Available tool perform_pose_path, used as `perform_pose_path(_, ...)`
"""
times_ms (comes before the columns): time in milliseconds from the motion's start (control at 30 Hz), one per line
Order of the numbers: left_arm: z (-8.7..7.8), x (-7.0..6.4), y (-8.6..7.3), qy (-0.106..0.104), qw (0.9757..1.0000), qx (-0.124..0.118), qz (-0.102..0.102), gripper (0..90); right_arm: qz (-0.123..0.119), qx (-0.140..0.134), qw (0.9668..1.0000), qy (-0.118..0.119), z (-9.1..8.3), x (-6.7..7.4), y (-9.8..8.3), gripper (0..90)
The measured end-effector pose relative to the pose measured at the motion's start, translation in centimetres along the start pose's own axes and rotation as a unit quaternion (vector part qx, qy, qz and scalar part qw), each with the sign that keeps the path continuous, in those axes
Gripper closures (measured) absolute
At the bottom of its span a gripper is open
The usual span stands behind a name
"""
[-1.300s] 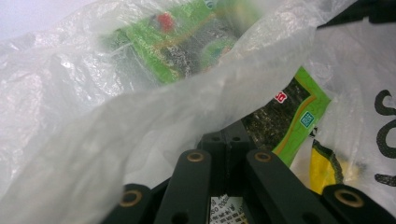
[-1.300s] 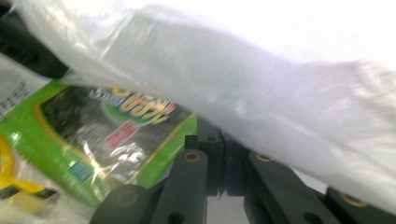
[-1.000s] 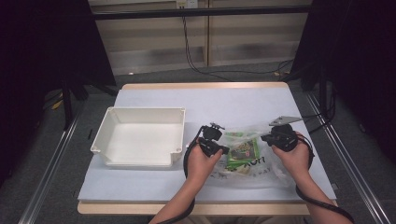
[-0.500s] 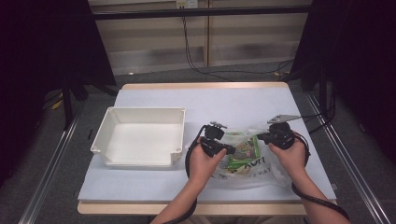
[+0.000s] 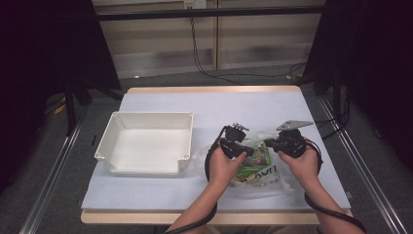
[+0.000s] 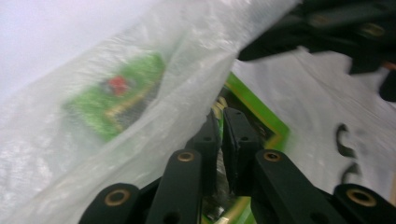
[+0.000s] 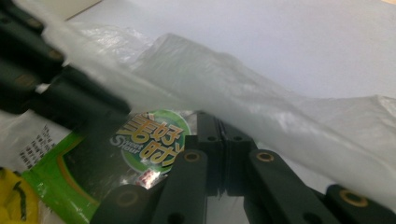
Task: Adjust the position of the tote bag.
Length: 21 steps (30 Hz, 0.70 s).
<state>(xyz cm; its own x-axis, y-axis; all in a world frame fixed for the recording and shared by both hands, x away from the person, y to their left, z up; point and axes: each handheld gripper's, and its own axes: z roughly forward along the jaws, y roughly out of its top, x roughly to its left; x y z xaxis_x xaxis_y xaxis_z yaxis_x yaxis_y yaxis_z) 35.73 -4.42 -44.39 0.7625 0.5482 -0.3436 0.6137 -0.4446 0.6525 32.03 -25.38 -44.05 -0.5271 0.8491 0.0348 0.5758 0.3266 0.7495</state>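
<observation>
A clear plastic bag [image 5: 263, 176] lies on the white table right of centre, with a green snack packet [image 5: 254, 157] inside it. My left gripper [image 5: 245, 149] is at the bag's left top edge. In the left gripper view its jaws are closed together [image 6: 222, 122] on the bag's film [image 6: 154, 116], and the green packet [image 6: 116, 100] shows through. My right gripper [image 5: 273, 145] is at the bag's right top edge. Its jaws [image 7: 219, 122] are closed under a raised fold of film [image 7: 243, 98], beside the packet's round label [image 7: 149, 137].
An empty white tray [image 5: 113, 139] stands to the left of the bag. The table's far half [image 5: 219, 105] is bare white sheet. The other gripper shows dark at the top right in the left gripper view [image 6: 336, 28] and at the left in the right gripper view [image 7: 46, 84].
My left gripper has shifted slightly right, toward the right gripper. The bag's top edge has bunched up between the two grippers. The tray has not moved.
</observation>
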Motion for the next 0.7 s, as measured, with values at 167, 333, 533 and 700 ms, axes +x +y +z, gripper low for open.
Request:
perform_pose_path(167, -0.4, 1.6, 0.5, 0.028, 0.9996, -0.004, -0.009, 86.1, -0.014, 0.009, 0.9999, 0.004, -0.6, -0.1, -0.2, 86.6)
perform_pose_path(333, -0.1, 2.8, 0.6, 0.050, 0.9986, 0.001, -0.016, 88.0, -0.002, 0.015, 0.9999, -0.002, -0.5, -1.0, -0.6, 85.9)
perform_pose_path(533, 0.8, 3.8, 0.2, 0.056, 0.9979, -0.002, -0.034, 89.3, 0.012, 0.026, 0.9995, -0.016, 0.8, -2.0, -0.9, 85.7)
perform_pose_path(700, 0.9, 4.0, 0.2, 0.054, 0.9981, 0.003, -0.028, 89.7, 0.027, 0.029, 0.9990, -0.020, 2.1, -2.9, -1.3, 85.9)
